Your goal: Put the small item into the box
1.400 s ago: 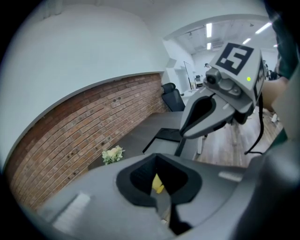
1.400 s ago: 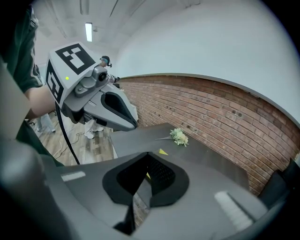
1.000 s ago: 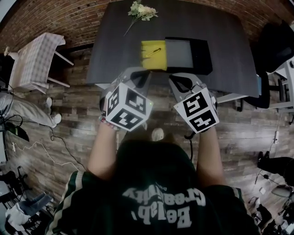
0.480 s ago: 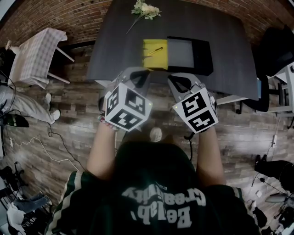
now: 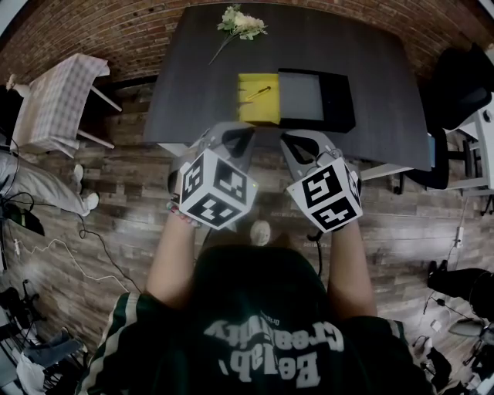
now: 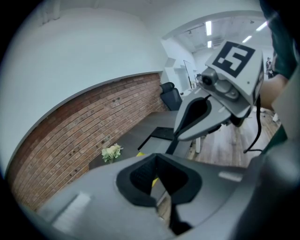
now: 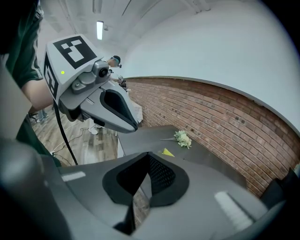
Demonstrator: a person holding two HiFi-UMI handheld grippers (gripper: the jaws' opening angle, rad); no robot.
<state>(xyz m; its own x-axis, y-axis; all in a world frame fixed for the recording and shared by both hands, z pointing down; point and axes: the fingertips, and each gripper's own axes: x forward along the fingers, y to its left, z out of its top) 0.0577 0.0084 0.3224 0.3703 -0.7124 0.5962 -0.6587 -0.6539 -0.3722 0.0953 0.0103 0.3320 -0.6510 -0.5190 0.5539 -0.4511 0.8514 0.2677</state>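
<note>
A dark table [image 5: 193, 85] carries a black open box [image 5: 312, 96] with a grey inside. A yellow pad [image 5: 258, 108] lies against the box's left side, with a thin dark small item [image 5: 258, 92] on it. My left gripper [image 5: 235, 133] and right gripper [image 5: 297, 139] hang side by side over the floor just short of the table's near edge, both shut and empty. In the left gripper view my shut left gripper [image 6: 157, 159] points at the box [image 6: 161, 133]. The right gripper view shows my right gripper [image 7: 149, 157] and a corner of the pad [image 7: 167, 152].
White flowers [image 5: 241, 21] lie at the table's far edge, by a brick wall [image 5: 116, 31]. A chair with a checked cover [image 5: 58, 104] stands to the left, a black office chair [image 5: 463, 85] to the right. Cables [image 5: 93, 254] run over the wood floor.
Both grippers stay shut in front of the table. The right one has drifted slightly left and the view has shifted a little.
</note>
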